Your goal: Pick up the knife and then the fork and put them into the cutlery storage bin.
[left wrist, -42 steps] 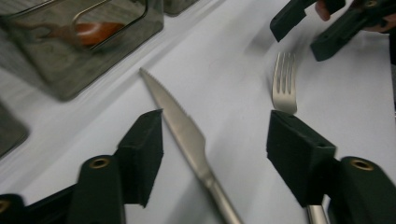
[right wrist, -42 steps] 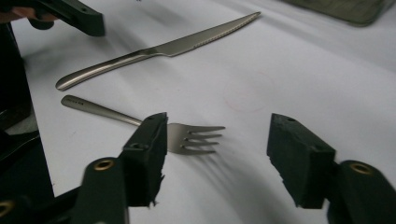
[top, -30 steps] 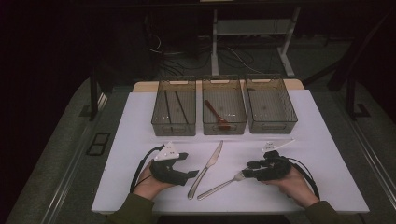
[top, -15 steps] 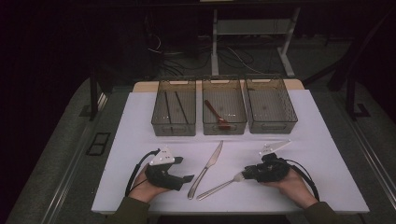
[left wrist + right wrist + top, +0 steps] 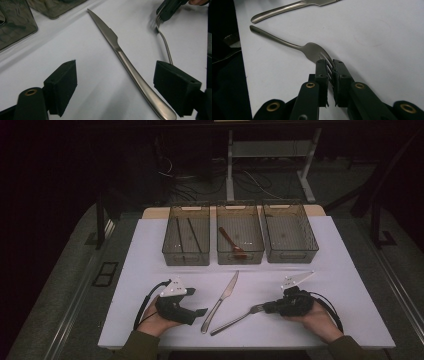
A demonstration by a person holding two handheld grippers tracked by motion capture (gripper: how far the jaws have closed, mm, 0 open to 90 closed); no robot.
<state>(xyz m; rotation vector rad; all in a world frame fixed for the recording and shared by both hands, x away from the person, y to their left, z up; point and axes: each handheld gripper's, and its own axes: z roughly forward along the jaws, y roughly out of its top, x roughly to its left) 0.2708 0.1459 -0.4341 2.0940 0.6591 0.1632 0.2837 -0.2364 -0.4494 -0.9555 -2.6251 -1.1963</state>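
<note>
Three clear bins sit in a row at the far side of the white table (image 5: 150, 270). The left bin (image 5: 186, 251) holds two dark sticks that look like chopsticks, the middle bin (image 5: 240, 251) a reddish spoon (image 5: 231, 241), and the right bin (image 5: 290, 251) looks bare. So part of the sorting seems done, and two pieces are left on the near half of the table.

The right gripper (image 5: 330, 67) has just been closing, and its pads now pinch the tines of the fork (image 5: 310, 51), which lies flat on the table, not yet lifted. The left gripper (image 5: 115, 82) has been opening and stands wide, its pads either side of the knife (image 5: 117, 46) handle without touching it. Both pieces remain to be carried to a bin; which bin I can't tell.
</note>
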